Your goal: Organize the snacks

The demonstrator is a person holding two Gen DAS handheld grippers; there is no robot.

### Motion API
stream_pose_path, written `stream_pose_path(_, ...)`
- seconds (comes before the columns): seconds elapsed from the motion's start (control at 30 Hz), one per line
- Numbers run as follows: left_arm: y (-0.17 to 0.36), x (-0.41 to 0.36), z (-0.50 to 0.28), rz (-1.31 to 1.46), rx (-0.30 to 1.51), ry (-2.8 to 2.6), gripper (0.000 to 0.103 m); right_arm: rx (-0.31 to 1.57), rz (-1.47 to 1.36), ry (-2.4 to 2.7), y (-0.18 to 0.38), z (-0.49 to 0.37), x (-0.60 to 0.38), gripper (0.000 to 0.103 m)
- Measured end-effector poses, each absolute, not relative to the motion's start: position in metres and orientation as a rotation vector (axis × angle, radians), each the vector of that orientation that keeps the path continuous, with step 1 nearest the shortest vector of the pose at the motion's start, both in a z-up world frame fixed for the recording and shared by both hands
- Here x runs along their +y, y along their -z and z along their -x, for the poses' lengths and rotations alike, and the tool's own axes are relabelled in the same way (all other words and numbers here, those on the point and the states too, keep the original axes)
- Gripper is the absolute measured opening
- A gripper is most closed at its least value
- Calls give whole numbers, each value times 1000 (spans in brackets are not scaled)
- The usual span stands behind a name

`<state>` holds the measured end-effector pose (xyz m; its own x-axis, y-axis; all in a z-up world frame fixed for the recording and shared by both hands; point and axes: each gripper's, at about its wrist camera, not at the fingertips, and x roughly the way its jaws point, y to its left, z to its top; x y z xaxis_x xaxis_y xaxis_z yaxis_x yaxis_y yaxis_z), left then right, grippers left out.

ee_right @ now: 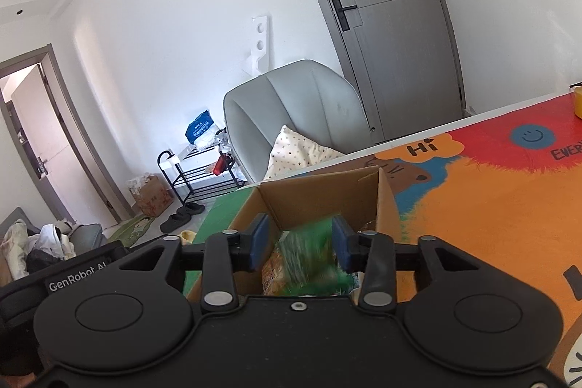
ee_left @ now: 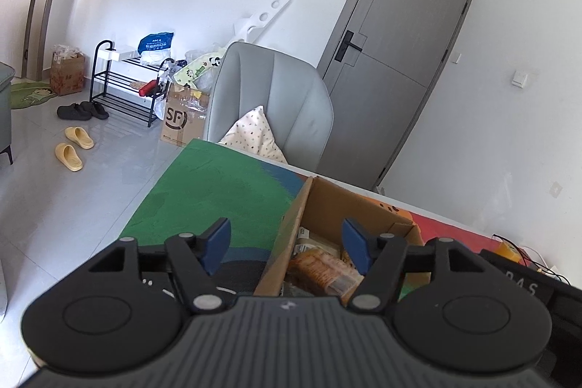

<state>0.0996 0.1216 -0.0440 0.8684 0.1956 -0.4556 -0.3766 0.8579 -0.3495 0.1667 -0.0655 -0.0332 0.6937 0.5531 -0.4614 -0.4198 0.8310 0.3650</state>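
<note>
An open cardboard box [ee_left: 349,206] stands on the colourful table mat [ee_left: 218,191] and holds several snack packets [ee_left: 320,270]. My left gripper [ee_left: 287,244] is open and empty, over the box's left wall. In the right wrist view the same box [ee_right: 327,191] lies straight ahead. My right gripper [ee_right: 300,244] is open above it. A blurred green snack packet [ee_right: 309,257] shows between its fingers, with an orange packet [ee_right: 272,273] lying below in the box. I cannot tell whether the pads touch the green packet.
A grey armchair [ee_left: 276,97] with a patterned cushion [ee_left: 254,133] stands behind the table. A black device [ee_left: 527,275] with cables lies right of the box. A yellow cup [ee_right: 577,102] sits at the mat's far right. A shoe rack [ee_left: 123,86] and boxes stand on the floor.
</note>
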Motion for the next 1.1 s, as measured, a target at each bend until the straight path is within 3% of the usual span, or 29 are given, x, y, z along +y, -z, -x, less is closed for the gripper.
stream_pose_path(0.23,44,108,-102,426,443,-298,80,587,-253,-531,33,-163,-82,51)
stream_pose_path(0.47,41,88,-101,375,468,-271,90,609,-254,-502,32,-157,-104,64)
stream_pose_path(0.9,17,49,-95,263,497,-210,97,578,-266,-473,17,-142,-150,94)
stream_pose_path(1.1,4,31,-84,187,494,-188,101,558,-259,-450,6,-132,-175,103)
